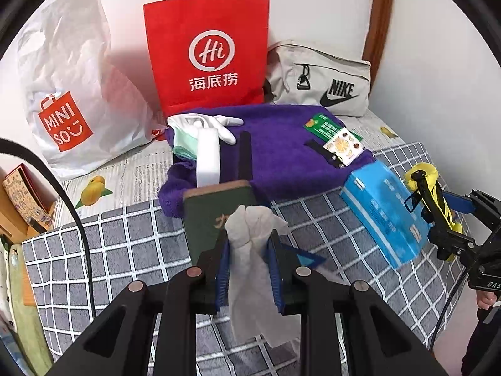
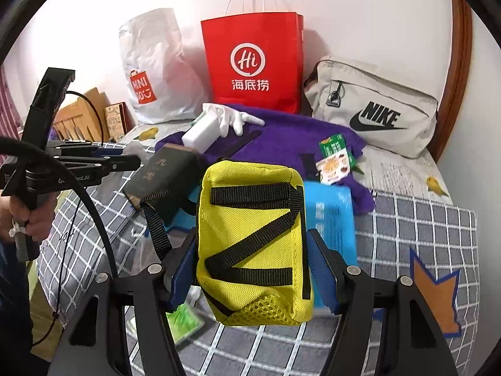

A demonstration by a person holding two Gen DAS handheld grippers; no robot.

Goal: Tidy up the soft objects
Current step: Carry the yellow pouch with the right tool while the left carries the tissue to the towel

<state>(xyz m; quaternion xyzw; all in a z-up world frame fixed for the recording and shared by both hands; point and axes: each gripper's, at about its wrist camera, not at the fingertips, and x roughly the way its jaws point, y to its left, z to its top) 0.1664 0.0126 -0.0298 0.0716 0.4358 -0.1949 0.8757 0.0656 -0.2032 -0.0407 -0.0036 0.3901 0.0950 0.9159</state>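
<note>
My left gripper (image 1: 249,238) is shut on a crumpled white tissue (image 1: 253,250) and holds it above the checked blanket (image 1: 125,244). My right gripper (image 2: 250,247) is shut on a yellow pouch with black straps (image 2: 253,250), held above the bed; it also shows in the left wrist view (image 1: 422,175). A purple towel (image 1: 281,153) lies behind, with a white glove (image 1: 219,123), a white block (image 1: 208,156) and snack packets (image 1: 335,134) on it. A dark green book (image 1: 209,216) and a blue tissue pack (image 1: 382,216) lie in front of it.
A white Miniso bag (image 1: 69,94), a red paper bag (image 1: 209,50) and a grey Nike bag (image 1: 322,84) stand against the wall. A wooden shelf with a box (image 1: 22,197) is at the left. A green packet (image 2: 184,319) lies under the right gripper.
</note>
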